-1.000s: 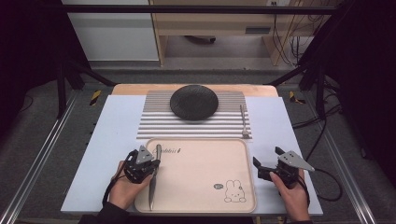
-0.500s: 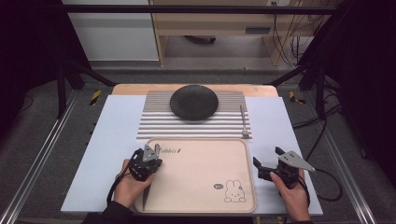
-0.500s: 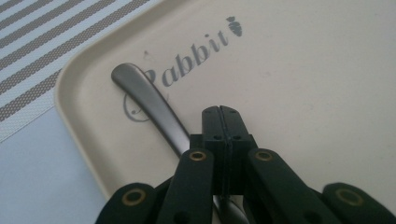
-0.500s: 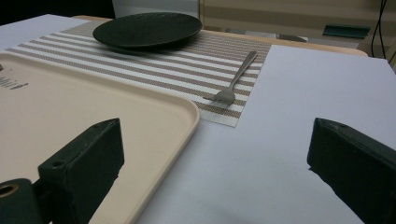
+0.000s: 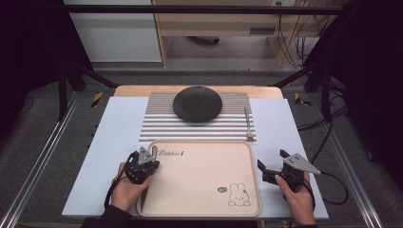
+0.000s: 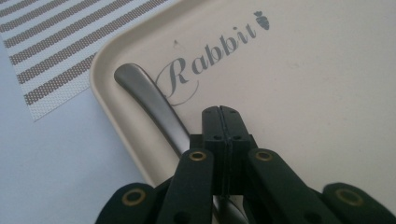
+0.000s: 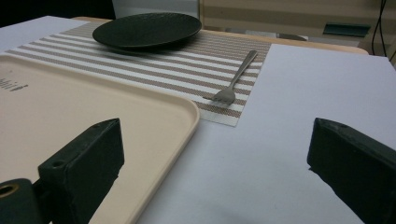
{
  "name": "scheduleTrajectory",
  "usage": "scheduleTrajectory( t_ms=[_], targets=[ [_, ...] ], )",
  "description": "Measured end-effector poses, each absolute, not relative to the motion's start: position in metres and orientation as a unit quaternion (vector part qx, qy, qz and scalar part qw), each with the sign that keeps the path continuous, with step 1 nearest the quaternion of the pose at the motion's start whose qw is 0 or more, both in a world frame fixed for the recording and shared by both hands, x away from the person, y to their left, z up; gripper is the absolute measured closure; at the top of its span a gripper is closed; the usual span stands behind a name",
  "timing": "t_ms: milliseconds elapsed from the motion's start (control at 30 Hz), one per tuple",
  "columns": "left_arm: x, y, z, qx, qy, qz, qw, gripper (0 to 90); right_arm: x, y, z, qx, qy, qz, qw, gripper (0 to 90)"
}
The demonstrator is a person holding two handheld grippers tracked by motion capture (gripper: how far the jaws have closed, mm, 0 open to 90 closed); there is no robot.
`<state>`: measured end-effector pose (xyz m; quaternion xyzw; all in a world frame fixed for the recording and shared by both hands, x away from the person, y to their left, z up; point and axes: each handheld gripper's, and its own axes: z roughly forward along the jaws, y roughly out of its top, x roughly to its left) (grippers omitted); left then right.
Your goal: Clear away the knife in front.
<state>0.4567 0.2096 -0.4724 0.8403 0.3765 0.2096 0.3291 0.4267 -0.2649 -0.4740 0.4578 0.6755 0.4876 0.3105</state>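
A metal knife lies along the left rim of the beige tray (image 5: 204,178), its handle (image 5: 153,150) sticking out ahead of my left gripper (image 5: 153,163). In the left gripper view the knife handle (image 6: 149,100) runs under the left gripper (image 6: 222,112), whose jaws meet flush at the tips with nothing between them. My right gripper (image 5: 272,159) rests on the table to the right of the tray, jaws wide apart and empty. In the right gripper view the right gripper (image 7: 217,140) faces bare tabletop beside the tray (image 7: 70,107).
A striped placemat (image 5: 157,126) lies beyond the tray, with a black plate (image 5: 197,103) on it and a fork (image 5: 247,122) near its right edge. The tray bears the word "Rabbit" (image 6: 212,46) and a rabbit drawing (image 5: 236,195). Metal rails flank the table.
The knife blade that showed below the left gripper a second ago is now hidden under the hand, and the handle pokes out ahead of the jaws. The right hand has kept still.
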Motion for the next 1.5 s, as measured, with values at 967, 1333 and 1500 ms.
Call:
scheduleTrajectory(
  t_ms=[967, 1333, 1500],
  targets=[
    [0.445, 0.241, -0.457, 0.763, 0.372, 0.319, 0.422, 90.0, 0.429, -0.262, -0.478, 0.463, 0.678, 0.479, 0.311, 4.1],
    [0.446, 0.244, -0.458, 0.756, 0.383, 0.304, 0.436, 90.0, 0.429, -0.262, -0.478, 0.462, 0.678, 0.480, 0.311, 4.1],
    [0.446, 0.246, -0.458, 0.750, 0.390, 0.301, 0.440, 90.0, 0.429, -0.262, -0.478, 0.462, 0.678, 0.480, 0.311, 4.1]
  ],
)
